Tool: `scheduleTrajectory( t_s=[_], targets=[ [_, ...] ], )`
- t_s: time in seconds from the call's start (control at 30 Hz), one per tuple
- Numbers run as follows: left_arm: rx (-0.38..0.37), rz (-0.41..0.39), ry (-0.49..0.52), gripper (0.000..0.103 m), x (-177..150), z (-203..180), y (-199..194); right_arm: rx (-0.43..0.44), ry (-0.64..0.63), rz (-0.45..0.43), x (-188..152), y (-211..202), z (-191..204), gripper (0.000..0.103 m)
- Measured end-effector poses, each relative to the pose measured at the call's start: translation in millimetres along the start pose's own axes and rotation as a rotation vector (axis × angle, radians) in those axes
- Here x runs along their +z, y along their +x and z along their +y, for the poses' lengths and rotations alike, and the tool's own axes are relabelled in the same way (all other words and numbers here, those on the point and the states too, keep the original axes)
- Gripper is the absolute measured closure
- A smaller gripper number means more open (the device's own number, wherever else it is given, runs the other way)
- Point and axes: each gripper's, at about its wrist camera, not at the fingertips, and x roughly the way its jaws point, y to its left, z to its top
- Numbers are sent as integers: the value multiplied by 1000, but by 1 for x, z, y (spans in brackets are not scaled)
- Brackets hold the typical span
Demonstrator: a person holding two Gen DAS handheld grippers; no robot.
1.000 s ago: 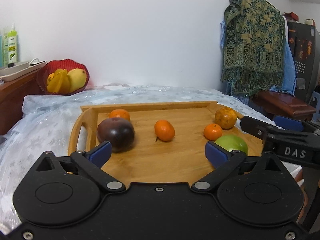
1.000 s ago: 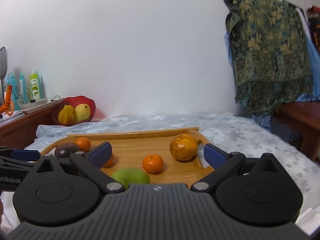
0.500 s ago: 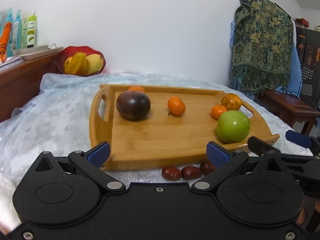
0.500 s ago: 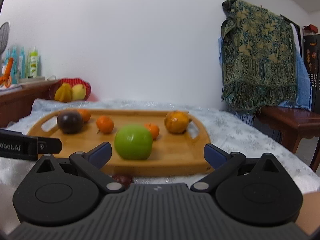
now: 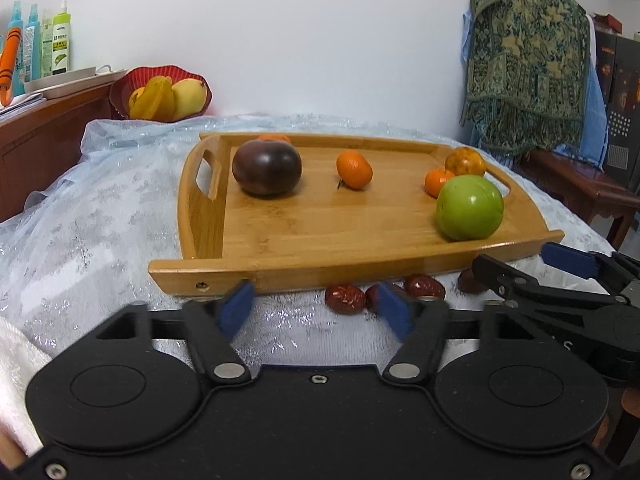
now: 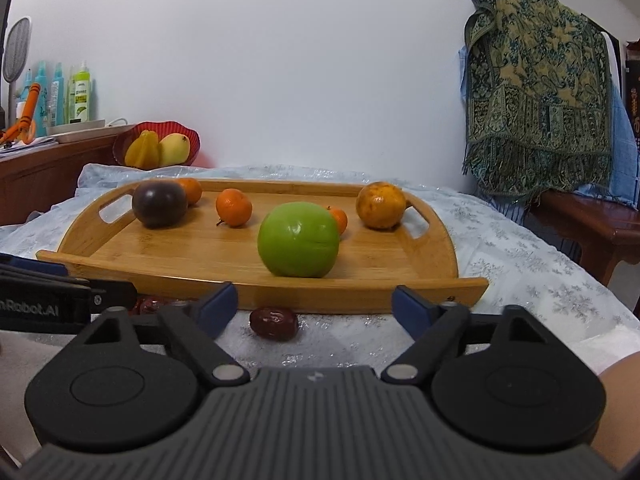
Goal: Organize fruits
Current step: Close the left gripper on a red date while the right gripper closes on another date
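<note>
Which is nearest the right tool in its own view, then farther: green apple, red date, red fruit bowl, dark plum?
1. red date, on the cloth just ahead.
2. green apple, tray front, centre.
3. dark plum, tray back left.
4. red fruit bowl, far left by the wall.

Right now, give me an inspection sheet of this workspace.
Surface: table under a pale cloth.
Job's things: wooden tray holds a green fruit, a dark fruit, three small oranges and a mottled orange; red dates lie on the cloth in front of it.
Clutter: red bowl of yellow fruit.
Grippers: left gripper and right gripper open, holding nothing.
Cables: nothing seen.
Surroundings: bottles on a sideboard, patterned shawl hanging.
</note>
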Motion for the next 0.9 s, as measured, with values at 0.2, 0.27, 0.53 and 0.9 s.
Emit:
scheduleTrajectory(
  t_s=[0.2, 0.27, 0.53, 0.9],
  targets=[
    [-38, 37, 5, 64, -2, -4, 5, 34, -17, 40, -3, 5, 5, 44],
    [-46, 49, 13, 74, -3, -7, 8, 43, -23, 47, -5, 5, 8, 48],
    [-36, 47, 36, 76, -5, -15, 12, 67, -27, 70, -7, 11, 15, 57],
    [-34, 40, 15, 76, -3, -14, 17, 81, -22, 76, -8, 18, 20, 57]
  ],
)
